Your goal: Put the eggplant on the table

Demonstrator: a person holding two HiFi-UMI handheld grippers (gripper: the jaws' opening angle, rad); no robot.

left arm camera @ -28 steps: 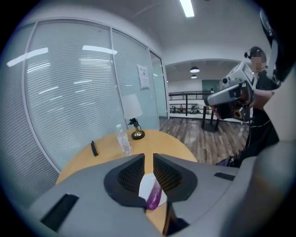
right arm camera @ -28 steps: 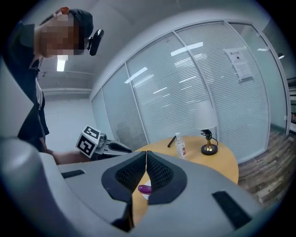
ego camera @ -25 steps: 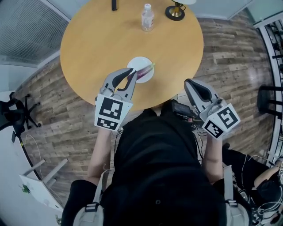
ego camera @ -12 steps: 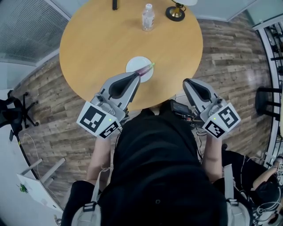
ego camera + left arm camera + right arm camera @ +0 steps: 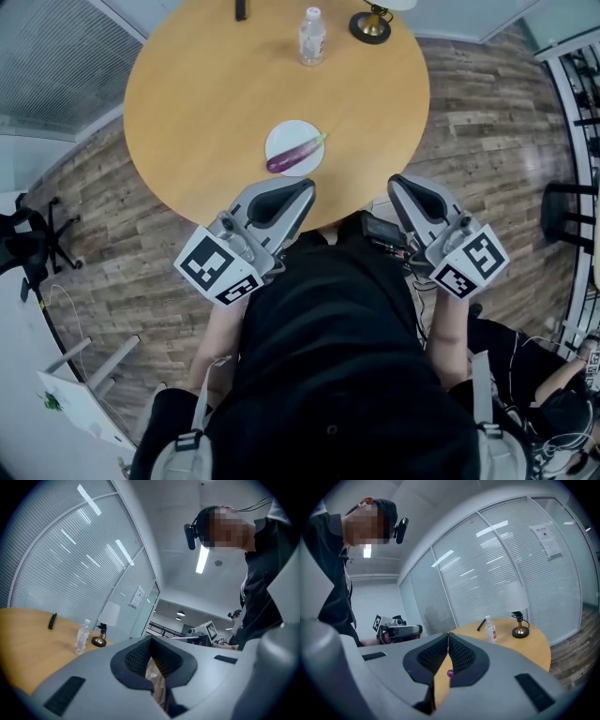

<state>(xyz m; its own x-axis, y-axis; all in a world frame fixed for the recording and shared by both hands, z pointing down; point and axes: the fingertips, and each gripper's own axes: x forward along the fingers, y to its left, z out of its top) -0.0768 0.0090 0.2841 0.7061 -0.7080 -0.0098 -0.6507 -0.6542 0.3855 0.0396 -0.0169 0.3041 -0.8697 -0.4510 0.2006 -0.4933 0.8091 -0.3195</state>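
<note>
The purple eggplant (image 5: 292, 156) with its green stem lies on a small white plate (image 5: 284, 137) near the front edge of the round wooden table (image 5: 216, 84). My left gripper (image 5: 307, 188) is shut and empty, held just off the table's near edge, apart from the plate. My right gripper (image 5: 395, 182) is also shut and empty, beside the table's front right edge. In the right gripper view, a bit of the eggplant (image 5: 450, 672) shows below the closed jaws of my right gripper (image 5: 448, 637). The left gripper view shows my left gripper (image 5: 151, 642) with its jaws together.
A clear water bottle (image 5: 312, 36), a lamp with a brass base (image 5: 372, 24) and a small black object (image 5: 242, 9) stand at the table's far side. Wood-plank floor surrounds the table. A black office chair (image 5: 28, 239) is at the left, and glass walls with blinds lie beyond.
My left gripper drew back from over the plate toward the person, rolled, and closed its jaws. The eggplant stays on the plate, now uncovered. The right gripper kept still.
</note>
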